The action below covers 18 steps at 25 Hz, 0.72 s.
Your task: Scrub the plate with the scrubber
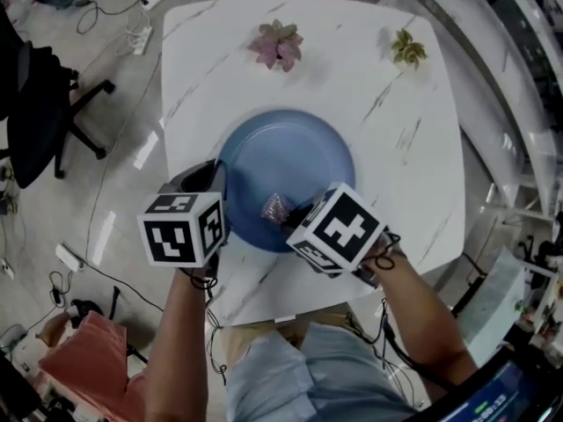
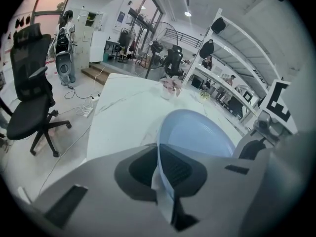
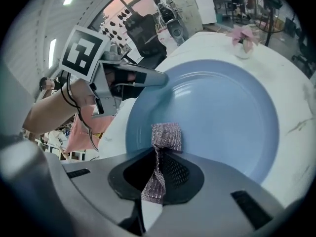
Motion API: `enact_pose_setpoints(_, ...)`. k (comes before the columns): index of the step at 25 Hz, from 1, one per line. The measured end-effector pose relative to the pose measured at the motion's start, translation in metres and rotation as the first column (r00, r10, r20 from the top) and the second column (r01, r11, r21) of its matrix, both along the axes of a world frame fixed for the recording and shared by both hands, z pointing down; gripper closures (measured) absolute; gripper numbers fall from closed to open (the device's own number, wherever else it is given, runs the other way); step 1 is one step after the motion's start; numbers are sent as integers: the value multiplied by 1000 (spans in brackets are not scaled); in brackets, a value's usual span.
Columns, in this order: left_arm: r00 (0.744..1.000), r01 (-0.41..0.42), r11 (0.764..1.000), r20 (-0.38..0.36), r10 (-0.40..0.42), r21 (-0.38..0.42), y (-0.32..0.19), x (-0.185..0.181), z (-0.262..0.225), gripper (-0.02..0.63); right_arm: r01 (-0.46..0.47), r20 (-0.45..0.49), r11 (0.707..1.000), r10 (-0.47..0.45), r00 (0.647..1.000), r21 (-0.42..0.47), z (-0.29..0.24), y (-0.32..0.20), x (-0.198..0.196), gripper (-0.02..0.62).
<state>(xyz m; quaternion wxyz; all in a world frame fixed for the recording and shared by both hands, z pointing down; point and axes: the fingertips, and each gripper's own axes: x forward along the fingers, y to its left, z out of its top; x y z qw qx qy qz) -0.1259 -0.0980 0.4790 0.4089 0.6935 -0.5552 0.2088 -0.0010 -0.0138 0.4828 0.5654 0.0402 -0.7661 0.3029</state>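
A large blue plate [image 1: 290,161] lies on the white marble table [image 1: 387,104]. My left gripper [image 1: 215,202] is shut on the plate's near left rim; in the left gripper view the rim [image 2: 165,181] runs edge-on between the jaws. My right gripper [image 1: 288,214] is shut on a metallic mesh scrubber [image 1: 275,207]. The scrubber [image 3: 165,137] rests on the plate's inner surface [image 3: 222,107] near its front left part. The left gripper [image 3: 148,78] shows at the plate's rim in the right gripper view.
Two small potted plants stand at the table's far side: a pink one [image 1: 278,44] and a green one [image 1: 407,48]. A black office chair [image 1: 40,104] stands on the floor to the left. Cables and a power strip [image 1: 145,25] lie on the floor.
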Motion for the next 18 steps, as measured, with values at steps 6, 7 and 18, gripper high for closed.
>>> enact_pose_setpoints(6, 1000, -3, 1000, 7, 3, -1, 1, -2, 0, 588, -110, -33, 992, 112, 993, 60, 0, -30, 28, 545)
enact_pose_setpoints(7, 1000, -4, 1000, 9, 4, -1, 1, -2, 0, 588, -123, -33, 990, 126, 992, 66, 0, -34, 31, 545)
enact_pose_setpoints(18, 999, -30, 1000, 20, 30, -7, 0, 3, -2, 586, -192, -30, 973, 197, 980, 127, -1, -85, 47, 543)
